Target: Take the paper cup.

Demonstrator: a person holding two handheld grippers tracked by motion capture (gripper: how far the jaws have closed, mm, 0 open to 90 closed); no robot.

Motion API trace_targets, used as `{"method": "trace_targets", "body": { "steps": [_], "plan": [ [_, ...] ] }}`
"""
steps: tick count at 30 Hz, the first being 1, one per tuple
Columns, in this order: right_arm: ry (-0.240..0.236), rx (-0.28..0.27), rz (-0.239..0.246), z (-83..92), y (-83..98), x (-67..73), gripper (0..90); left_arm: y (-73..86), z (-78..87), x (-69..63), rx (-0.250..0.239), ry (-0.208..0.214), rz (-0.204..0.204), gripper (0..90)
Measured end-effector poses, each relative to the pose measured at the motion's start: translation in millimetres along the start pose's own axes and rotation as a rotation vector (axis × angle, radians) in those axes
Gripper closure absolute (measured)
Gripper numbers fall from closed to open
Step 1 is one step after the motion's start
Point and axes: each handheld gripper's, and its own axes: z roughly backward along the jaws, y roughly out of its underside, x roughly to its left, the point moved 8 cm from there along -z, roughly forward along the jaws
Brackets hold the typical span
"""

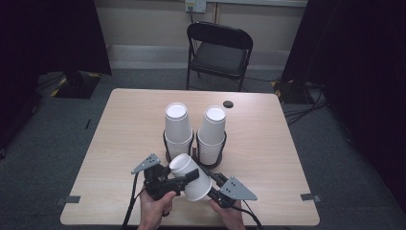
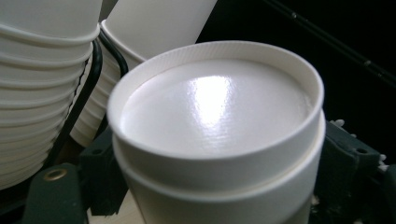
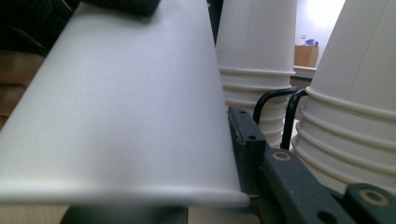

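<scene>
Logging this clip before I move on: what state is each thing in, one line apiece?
Held paper cups: two nested, tilted bottom-up, between both grippers above the table.
Left stack: upside down, in a black holder ring.
Right stack: upside down, in its own ring.
Left gripper: jaws around the cups' bottom end.
Right gripper: jaws at the wide rim end.
Folding chair: unfolded, unoccupied.

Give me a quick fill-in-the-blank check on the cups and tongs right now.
1. Two stacks of cups stand upside down in black wire ____.
2. The cups are all ____ in colour.
3. The loose cups are held between the left tongs and the ____ tongs.
4. Behind the table stands a black folding ____.

Missing: holders; white; right; chair
</scene>
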Motion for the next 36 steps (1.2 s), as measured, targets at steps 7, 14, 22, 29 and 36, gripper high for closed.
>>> {"method": "trace_targets", "body": {
  "steps": [7, 14, 22, 29, 36],
  "plan": [
    [-0.02, -0.019, 0.014, 2.3, -3.3, 3.2, 84.0, -2.3, 2.3, 5.1, 0.0, -0.002, -0.027, 11.7],
    [-0.026, -0.019, 0.029, 2.6, -2.8, 2.5, 84.4, -1.2, 2.7, 5.6, -0.009, -0.003, -0.062, 10.0],
    [-0.014, -0.03, 0.021, 4.9, -3.3, 1.0, 85.0, 0.2, 1.9, 8.3, -0.025, 0.01, -0.058, 8.4],
    [-0.013, -0.049, 0.02, 5.1, -5.3, 1.5, 84.9, -0.3, 5.0, 4.7, -0.04, 0.026, -0.093, 7.4],
    [0.002, -0.07, 0.015, 7.3, -6.6, -0.6, 85.3, -1.2, 6.5, 3.0, -0.072, 0.041, -0.128, 5.6]
  ]
}}
